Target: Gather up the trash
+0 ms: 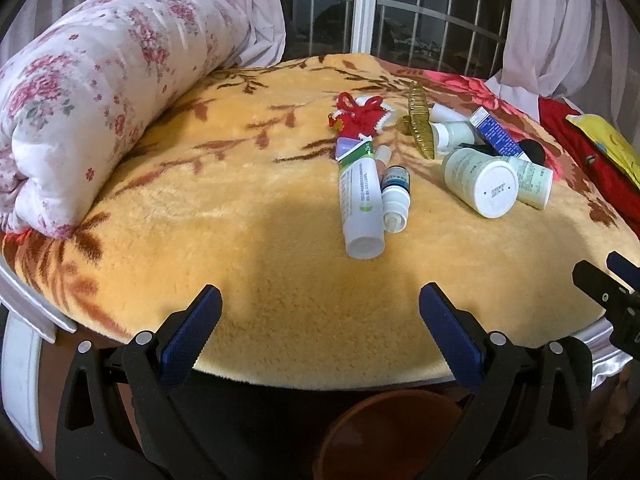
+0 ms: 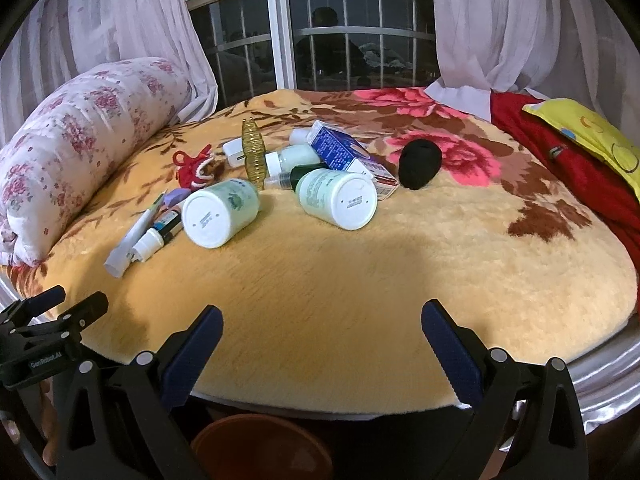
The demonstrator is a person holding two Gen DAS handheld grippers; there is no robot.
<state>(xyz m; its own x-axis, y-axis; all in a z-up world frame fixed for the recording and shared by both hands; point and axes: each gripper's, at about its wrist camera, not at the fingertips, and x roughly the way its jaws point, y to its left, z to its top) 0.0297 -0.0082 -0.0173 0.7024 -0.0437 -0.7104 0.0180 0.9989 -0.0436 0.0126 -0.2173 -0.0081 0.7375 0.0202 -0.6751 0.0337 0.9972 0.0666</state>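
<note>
Bed under a yellow blanket [image 1: 248, 216], clutter strewn ahead of both grippers.

Trash lies in a loose heap on the blanket: a white tube [image 1: 360, 204] and a small spray bottle [image 1: 395, 196] side by side straight ahead of the left gripper [image 1: 320, 312], with two white jars [image 1: 480, 182] tipped on their sides further right. From the right gripper [image 2: 322, 328] the same jars [image 2: 338, 196] sit ahead and to the left, backed by a blue box [image 2: 336, 148], a ribbed gold bottle [image 2: 254, 154] and a black ball [image 2: 420, 162]. Both grippers hang at the near edge of the bed with jaws spread wide, holding nothing. A brown bin [image 2: 260, 444] sits below them. Far left lies a rolled floral quilt [image 1: 88, 92]; curtains [image 2: 500, 20] frame a barred window [image 2: 352, 40] behind.
</note>
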